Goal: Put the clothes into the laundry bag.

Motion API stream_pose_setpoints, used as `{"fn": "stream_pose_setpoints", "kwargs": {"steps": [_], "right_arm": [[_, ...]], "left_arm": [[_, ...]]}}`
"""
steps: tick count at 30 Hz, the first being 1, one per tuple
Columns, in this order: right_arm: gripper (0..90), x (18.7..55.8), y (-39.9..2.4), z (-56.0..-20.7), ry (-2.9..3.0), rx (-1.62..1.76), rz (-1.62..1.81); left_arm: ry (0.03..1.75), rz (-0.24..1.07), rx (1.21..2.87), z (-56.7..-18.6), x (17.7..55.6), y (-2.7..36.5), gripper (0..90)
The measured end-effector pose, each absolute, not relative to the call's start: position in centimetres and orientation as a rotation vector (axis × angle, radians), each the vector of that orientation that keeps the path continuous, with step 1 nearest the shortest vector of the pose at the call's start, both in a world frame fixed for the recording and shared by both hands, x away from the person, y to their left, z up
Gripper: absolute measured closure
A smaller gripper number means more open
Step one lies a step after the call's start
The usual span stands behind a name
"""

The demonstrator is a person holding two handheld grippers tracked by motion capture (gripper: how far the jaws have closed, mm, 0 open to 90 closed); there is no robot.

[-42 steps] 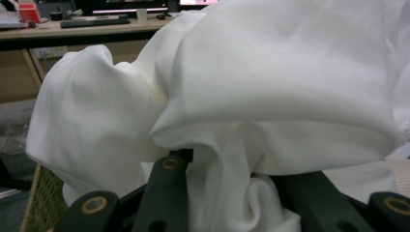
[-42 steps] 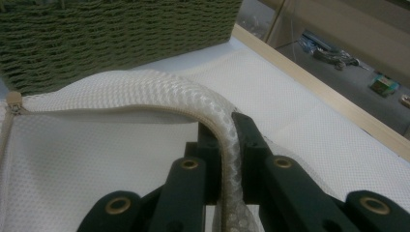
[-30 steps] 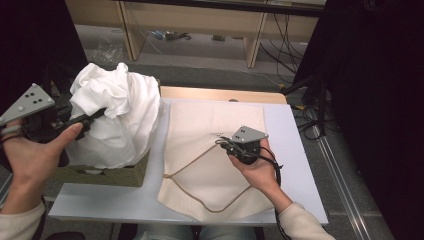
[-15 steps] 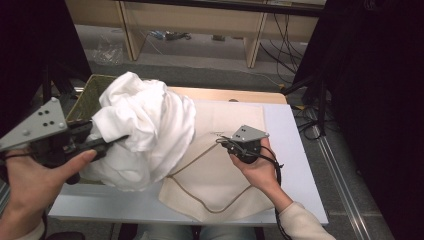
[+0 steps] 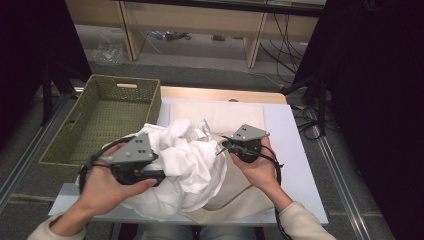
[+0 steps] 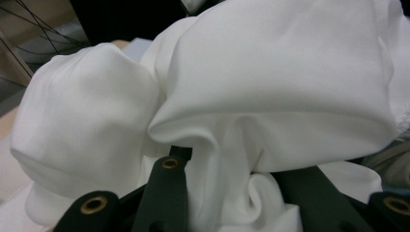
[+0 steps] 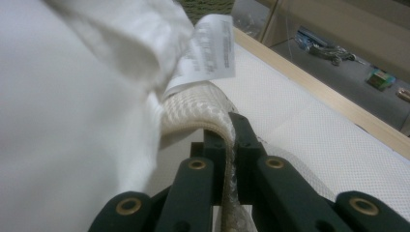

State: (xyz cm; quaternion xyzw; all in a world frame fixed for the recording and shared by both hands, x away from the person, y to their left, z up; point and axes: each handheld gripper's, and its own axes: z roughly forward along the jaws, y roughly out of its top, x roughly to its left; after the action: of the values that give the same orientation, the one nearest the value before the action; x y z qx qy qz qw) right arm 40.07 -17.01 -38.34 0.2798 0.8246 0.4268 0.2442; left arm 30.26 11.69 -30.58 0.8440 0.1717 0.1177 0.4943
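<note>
A crumpled white garment (image 5: 187, 160) lies bunched on the table's front middle, partly over a cream mesh cloth (image 5: 235, 117). My left gripper (image 5: 161, 176) is at the garment's left side, shut on a fold of the white garment (image 6: 270, 87), and fabric bulges between the black jaws of the left gripper (image 6: 232, 193). My right gripper (image 5: 223, 146) sits just right of the bundle. In the right gripper view, the right gripper (image 7: 227, 133) is shut on a raised edge of the cream cloth (image 7: 193, 108). A white care label (image 7: 212, 46) hangs from the garment (image 7: 72, 121) just above it.
A green woven basket (image 5: 125, 86) stands at the table's left, its inside bare. The white tabletop (image 5: 297, 160) has a wooden strip (image 5: 220, 93) along its far edge. Shelving and cables are on the floor beyond.
My left gripper has carried the white garment from over the basket rightward and down onto the cream cloth, uncovering the basket. The right hand has stayed put.
</note>
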Motion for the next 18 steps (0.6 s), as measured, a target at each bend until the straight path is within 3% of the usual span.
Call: {"fn": "stream_pose_setpoints", "kwargs": {"steps": [5,18], "right_arm": [[88.8,40.2,-16.7,-38.5,2.259,0.755,1.169],[89.4,39.6,-15.9,-38.5,2.282,0.728,1.171]], "left_arm": [[0.408,0.229,2.142,-33.3,31.4,7.9,71.6],[0.460,0.330,2.327,-38.0,34.9,2.4,69.6]]}}
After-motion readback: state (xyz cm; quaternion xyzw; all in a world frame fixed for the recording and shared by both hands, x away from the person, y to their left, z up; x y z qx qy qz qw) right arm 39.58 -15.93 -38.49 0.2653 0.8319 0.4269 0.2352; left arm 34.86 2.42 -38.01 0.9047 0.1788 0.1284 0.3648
